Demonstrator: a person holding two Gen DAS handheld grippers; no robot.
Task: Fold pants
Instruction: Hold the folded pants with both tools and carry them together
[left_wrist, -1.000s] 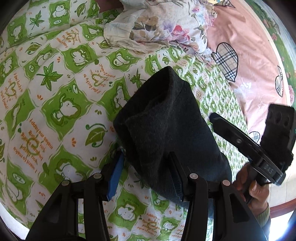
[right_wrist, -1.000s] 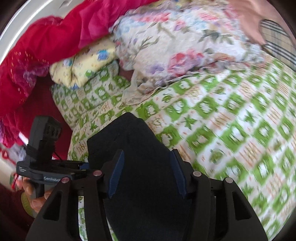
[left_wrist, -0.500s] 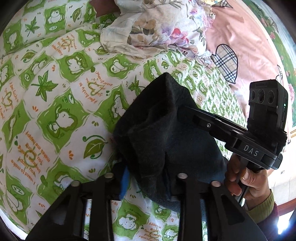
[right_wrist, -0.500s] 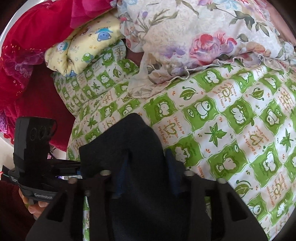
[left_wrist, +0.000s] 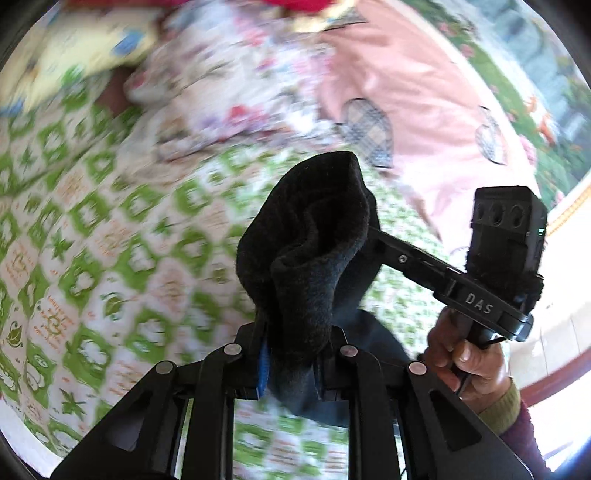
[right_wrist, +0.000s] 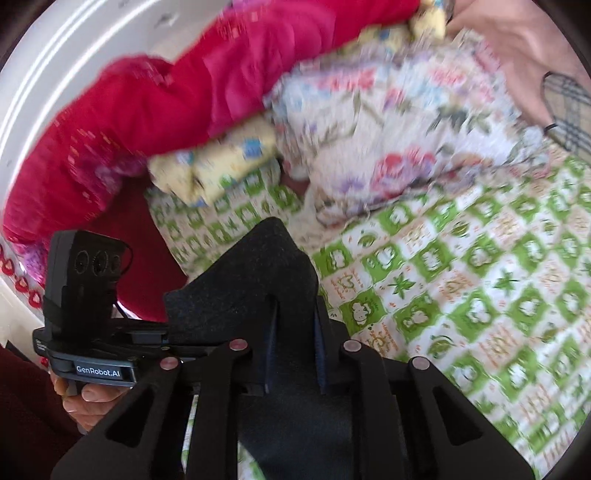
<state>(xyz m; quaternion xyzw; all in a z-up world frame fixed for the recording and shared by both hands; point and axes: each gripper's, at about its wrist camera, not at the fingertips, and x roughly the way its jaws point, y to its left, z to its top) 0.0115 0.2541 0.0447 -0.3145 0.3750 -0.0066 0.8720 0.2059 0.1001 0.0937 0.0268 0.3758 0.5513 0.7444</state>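
Black fleece pants (left_wrist: 314, 236) hang bunched and lifted off the green-and-white bedsheet (left_wrist: 110, 240). My left gripper (left_wrist: 290, 332) has its jaws closing on a thick fold of them, the blue pads pressing into the cloth. In the right wrist view the pants (right_wrist: 251, 280) stand up as a peak, with my right gripper (right_wrist: 293, 314) also closing and pinching the fabric. Each view shows the other gripper's body, held by a hand (left_wrist: 465, 365), its fingertips buried in the cloth.
A floral pillow (right_wrist: 388, 122) and a yellow patterned pillow (right_wrist: 214, 166) lie at the head of the bed under a red blanket (right_wrist: 129, 122). A pink quilt with plaid hearts (left_wrist: 424, 92) covers the far side. The sheet (right_wrist: 461, 288) spreads out to the right.
Both grippers' jaws have narrowed onto the pants and risen, pulling the cloth up off the sheet into a bunched peak. The views now tilt toward the pillows and are blurred.
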